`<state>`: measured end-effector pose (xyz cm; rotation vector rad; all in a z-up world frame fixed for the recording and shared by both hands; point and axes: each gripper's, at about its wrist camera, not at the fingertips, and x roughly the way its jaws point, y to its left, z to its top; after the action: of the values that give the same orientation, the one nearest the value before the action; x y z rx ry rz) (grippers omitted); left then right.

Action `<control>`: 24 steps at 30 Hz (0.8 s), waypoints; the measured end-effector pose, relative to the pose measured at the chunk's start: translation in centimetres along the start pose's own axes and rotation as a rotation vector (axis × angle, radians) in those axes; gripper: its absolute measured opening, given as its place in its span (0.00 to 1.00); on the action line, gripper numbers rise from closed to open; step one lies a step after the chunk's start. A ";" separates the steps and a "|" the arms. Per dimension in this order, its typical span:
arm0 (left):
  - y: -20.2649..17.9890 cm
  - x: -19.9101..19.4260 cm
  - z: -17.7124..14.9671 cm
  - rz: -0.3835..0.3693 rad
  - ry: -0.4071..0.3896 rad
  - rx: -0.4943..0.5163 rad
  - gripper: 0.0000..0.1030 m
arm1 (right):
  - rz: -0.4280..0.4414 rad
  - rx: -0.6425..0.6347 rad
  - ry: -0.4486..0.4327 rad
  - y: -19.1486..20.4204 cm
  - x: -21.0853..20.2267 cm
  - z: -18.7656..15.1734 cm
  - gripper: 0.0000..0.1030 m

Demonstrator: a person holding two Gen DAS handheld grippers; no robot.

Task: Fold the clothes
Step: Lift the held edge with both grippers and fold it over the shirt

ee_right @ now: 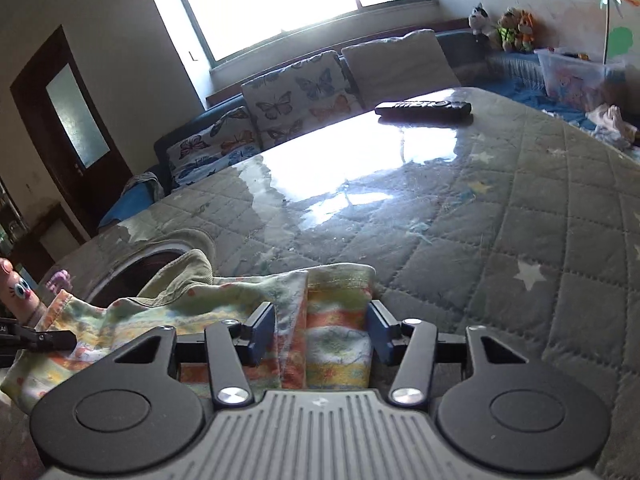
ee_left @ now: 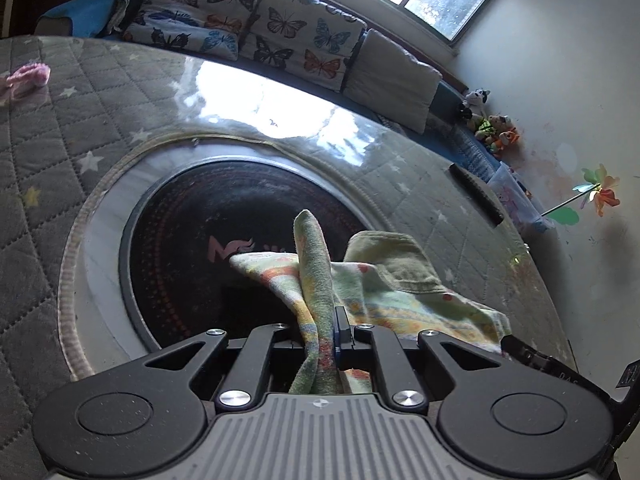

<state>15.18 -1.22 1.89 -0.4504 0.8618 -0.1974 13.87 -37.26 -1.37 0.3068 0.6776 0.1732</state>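
A small green garment with orange and yellow print [ee_left: 384, 284] lies on the quilted grey table cover [ee_left: 48, 184], partly over a round black hob plate [ee_left: 192, 248]. My left gripper [ee_left: 325, 332] is shut on a bunched fold of it, which sticks up between the fingers. In the right wrist view the same garment [ee_right: 336, 320] lies between the blue pads [ee_right: 262, 332] of my right gripper [ee_right: 320, 334], which stands open around its striped edge. The left gripper's tip [ee_right: 44, 338] shows at the left on the cloth.
A black remote [ee_right: 424, 109] lies at the table's far side. A pink item [ee_left: 28, 76] lies at the far left. Butterfly cushions [ee_left: 304, 36] line a sofa behind the table, with soft toys [ee_right: 508, 26] and a plastic box [ee_right: 576, 76] near the wall.
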 end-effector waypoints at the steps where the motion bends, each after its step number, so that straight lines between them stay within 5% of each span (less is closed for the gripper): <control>1: 0.1 0.1 0.0 0.001 0.002 -0.001 0.11 | -0.004 -0.013 -0.001 0.2 0.2 0.0 0.52; 7: 0.7 0.5 -0.3 0.006 0.015 -0.009 0.11 | -0.070 -0.156 -0.027 2.6 1.2 -0.4 0.52; 14: 0.9 0.8 -0.4 0.009 0.023 -0.009 0.11 | -0.070 -0.139 -0.029 2.4 1.5 -0.5 0.59; 16: 0.9 0.8 -0.5 0.010 0.024 -0.010 0.11 | -0.045 -0.161 -0.020 3.0 1.7 -0.6 0.49; 18: 0.7 0.8 -0.4 0.009 0.022 -0.008 0.11 | -0.020 -0.173 -0.007 3.6 1.8 -0.8 0.14; 24: -1.5 -0.3 0.5 -0.032 -0.005 0.035 0.10 | -0.022 -0.164 -0.068 3.3 -0.6 -0.2 0.08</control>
<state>15.34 -2.30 3.06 -0.4321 0.8454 -0.2405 13.06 -34.27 -0.11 0.1469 0.5949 0.1956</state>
